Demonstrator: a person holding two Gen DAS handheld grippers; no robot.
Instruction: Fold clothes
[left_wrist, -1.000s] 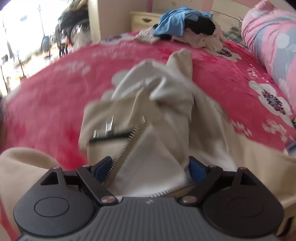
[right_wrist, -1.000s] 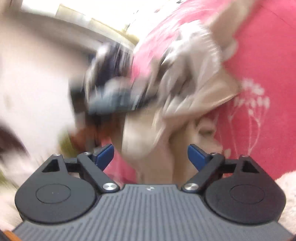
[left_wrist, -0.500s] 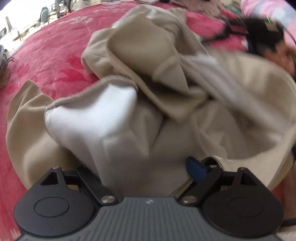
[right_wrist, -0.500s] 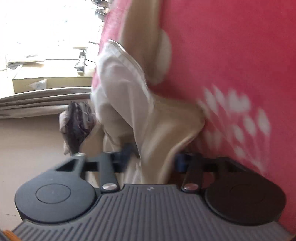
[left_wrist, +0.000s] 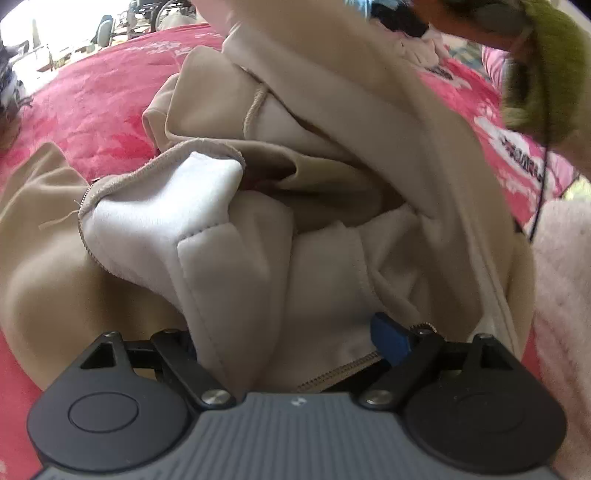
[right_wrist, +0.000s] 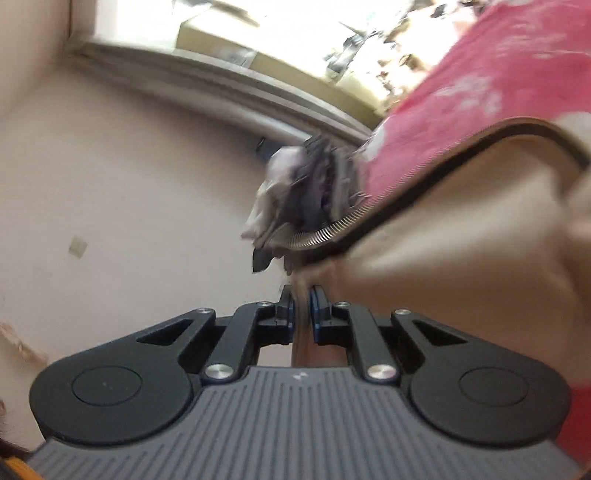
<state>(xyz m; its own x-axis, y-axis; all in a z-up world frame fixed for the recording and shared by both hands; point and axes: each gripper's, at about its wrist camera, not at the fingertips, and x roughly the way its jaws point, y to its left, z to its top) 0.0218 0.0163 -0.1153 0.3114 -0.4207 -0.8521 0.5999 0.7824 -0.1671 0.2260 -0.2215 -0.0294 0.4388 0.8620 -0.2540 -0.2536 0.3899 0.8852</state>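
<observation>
Your right gripper (right_wrist: 302, 306) was pressed together on a fold of the beige zip-up fleece jacket (right_wrist: 461, 251), the blue-padded fingers (right_wrist: 318, 308) nearly meeting with a thin ridge of cloth between them. From that pinch the jacket spread away toward 2 o'clock, its metal zipper teeth (right_wrist: 332, 229) curving along a dark-edged hem. Beyond it, at 1 o'clock, lay the red floral bedspread (right_wrist: 461, 96). A blurred grey and dark bundle of cloth (right_wrist: 303, 184) sat at 12 o'clock, right at the bed's edge and just behind the zipper; what it was could not be made out. A pale wall (right_wrist: 129, 203) filled 9 to 11 o'clock, with a bright window (right_wrist: 295, 33) above it.

Your left gripper (left_wrist: 284, 332) had its fingers spread wide, and the same jacket (left_wrist: 236, 236) was bunched between them. Its white lining (left_wrist: 162, 218) was turned outward at 11 o'clock, and only the right blue pad (left_wrist: 388, 338) showed, with the other buried under cloth. Whether the pads actually gripped anything there could not be told. A zipper strip (left_wrist: 340, 373) ran just ahead of the gripper body at 1 o'clock. A raised beige panel crossed from 12 to 3 o'clock and hid much of the bed behind it. The red bedspread (left_wrist: 92, 96) showed at 10 o'clock. An olive-green knitted sleeve (left_wrist: 546, 74) hung in at 2 o'clock, with a pale pink fuzzy fabric (left_wrist: 561, 280) at 3 o'clock. A heap of other clothes (left_wrist: 406, 22) was barely visible at 1 o'clock.
</observation>
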